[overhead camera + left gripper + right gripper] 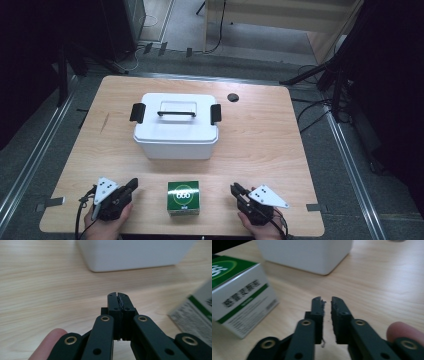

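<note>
A small green-and-white box (183, 197) sits on the table (260, 135) near its front edge, between the left tongs (133, 183) and the right tongs (234, 189), apart from both. Its green top bears white figures that look like "666"; the side print is too blurred to read. The left tongs are pressed together, empty. The right tongs stand narrowly apart, holding nothing. A white lidded bin (176, 126) stands behind the box.

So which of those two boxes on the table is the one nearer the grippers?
The small green-topped box, sitting at the table's near edge between the left gripper and right gripper. The big white lidded box stands farther back.
</note>
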Available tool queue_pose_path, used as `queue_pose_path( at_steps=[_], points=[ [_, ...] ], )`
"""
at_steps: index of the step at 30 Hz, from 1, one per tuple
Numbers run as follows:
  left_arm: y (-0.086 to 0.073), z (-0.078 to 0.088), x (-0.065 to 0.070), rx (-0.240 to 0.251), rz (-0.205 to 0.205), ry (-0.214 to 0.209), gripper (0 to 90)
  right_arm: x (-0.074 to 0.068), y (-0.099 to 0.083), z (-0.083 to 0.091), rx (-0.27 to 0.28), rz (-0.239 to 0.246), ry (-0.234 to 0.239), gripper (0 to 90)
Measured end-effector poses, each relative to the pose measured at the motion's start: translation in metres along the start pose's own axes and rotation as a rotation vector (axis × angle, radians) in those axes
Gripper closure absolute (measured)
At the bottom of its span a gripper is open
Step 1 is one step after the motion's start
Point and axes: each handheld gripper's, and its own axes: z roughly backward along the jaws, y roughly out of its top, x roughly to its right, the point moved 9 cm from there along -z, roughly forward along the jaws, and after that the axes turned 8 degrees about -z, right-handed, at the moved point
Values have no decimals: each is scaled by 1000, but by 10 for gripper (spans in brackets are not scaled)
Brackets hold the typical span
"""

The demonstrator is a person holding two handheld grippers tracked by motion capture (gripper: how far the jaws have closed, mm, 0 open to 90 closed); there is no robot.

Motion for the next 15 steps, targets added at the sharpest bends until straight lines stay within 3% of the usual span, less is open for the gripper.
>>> queue_pose_path(
  at_steps=[1,2,4,5,7,8,11,15],
  points=[
    [-1,-3,13,-6,-20,-29,900,-7,-3,-3,-15,0,13,857],
    [-1,-3,13,-6,-20,-29,900,-12,-4,-4,-20,0,24,871],
    [-3,-6,27,-19,-45,-56,900,-17,-5,-6,-26,2,38,888],
    [-4,-9,41,-29,-55,-86,900,-28,-6,-9,-37,17,65,900],
    [-6,-11,54,-40,-74,-116,900,-35,-7,-11,-44,19,86,900],
    [-6,-11,54,-40,-74,-116,900,-35,-7,-11,-44,19,86,900],
    [-7,-14,71,-53,-85,-168,900,-45,-9,-17,-63,-5,119,900],
    [-8,-16,82,-60,-87,-188,900,-53,-11,-19,-71,15,139,900]
  ],
)
